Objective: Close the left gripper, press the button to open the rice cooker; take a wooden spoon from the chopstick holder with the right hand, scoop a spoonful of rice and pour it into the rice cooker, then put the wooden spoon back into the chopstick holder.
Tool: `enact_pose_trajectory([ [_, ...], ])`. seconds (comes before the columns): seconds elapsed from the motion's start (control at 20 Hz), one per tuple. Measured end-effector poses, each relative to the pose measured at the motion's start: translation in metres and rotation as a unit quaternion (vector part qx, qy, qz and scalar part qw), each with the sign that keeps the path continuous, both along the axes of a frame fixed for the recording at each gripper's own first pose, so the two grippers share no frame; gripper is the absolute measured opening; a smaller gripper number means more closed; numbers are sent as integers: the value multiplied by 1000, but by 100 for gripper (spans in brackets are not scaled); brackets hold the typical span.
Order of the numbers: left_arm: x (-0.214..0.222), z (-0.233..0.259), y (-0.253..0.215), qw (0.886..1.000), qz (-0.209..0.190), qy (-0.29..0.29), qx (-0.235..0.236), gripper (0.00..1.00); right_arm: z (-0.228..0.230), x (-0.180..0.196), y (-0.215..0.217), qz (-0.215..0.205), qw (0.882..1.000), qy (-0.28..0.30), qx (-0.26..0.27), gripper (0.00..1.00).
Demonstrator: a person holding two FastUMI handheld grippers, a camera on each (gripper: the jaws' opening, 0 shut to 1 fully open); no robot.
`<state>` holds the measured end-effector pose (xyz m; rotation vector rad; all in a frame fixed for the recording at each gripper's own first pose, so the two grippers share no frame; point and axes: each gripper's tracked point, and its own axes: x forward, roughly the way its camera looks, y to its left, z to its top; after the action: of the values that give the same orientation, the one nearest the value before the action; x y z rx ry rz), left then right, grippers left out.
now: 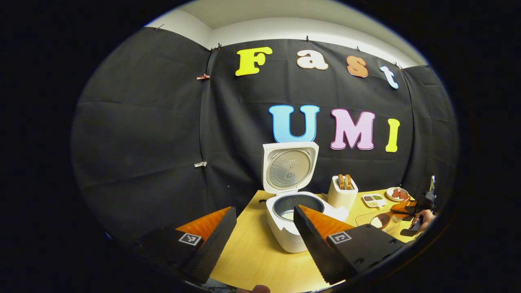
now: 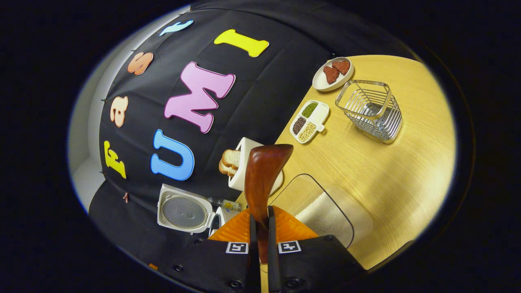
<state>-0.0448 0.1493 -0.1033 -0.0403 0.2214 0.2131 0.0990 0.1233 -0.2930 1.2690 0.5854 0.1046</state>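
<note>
Now the wooden spoon (image 2: 263,175) is clamped in the right gripper (image 2: 260,228), both fingers pressed tight on its handle, bowl pointing fwd and up. It sits just above the clear rice container (image 2: 325,211), which lies on the table (image 2: 386,162) just beside the white toaster (image 2: 244,162). The spoon bowl faces away, so whether it carries rice I cannot tell.

From the rice container, the rice cooker (image 1: 290,228) is to the far side of the toaster, lid (image 1: 289,167) up, inner pot (image 1: 297,205) exposed. So the button step looks done; I judge the scoop or carry is the step in hand.

Left gripper (image 1: 264,232) is wide open, holds nothing, near the cooker front.

To do it well: keep the spoon bowl level, move slow over the toaster w/o bumping it, tip only when the bowl is above the pot. The wire chopstick holder (image 2: 372,110) stands well apart from the container, beyond the small grain dish (image 2: 309,121).
</note>
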Motion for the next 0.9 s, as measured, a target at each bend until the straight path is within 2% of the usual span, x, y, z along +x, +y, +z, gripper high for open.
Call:
enact_pose_trajectory([
  [0.45, 3, -6, -9, 1000, -21, -7, -14, 97, 71, 18, -3, -27, 999, -14, 34, 12],
  [0.65, 4, -9, -15, 999, -35, -10, -14, 97, 116, 35, 30, -21, 997, -31, 68, 11],
  [0.9, 6, -17, -17, 999, -44, -5, -11, 97, 170, 54, 83, -7, 995, -59, 82, 12],
])
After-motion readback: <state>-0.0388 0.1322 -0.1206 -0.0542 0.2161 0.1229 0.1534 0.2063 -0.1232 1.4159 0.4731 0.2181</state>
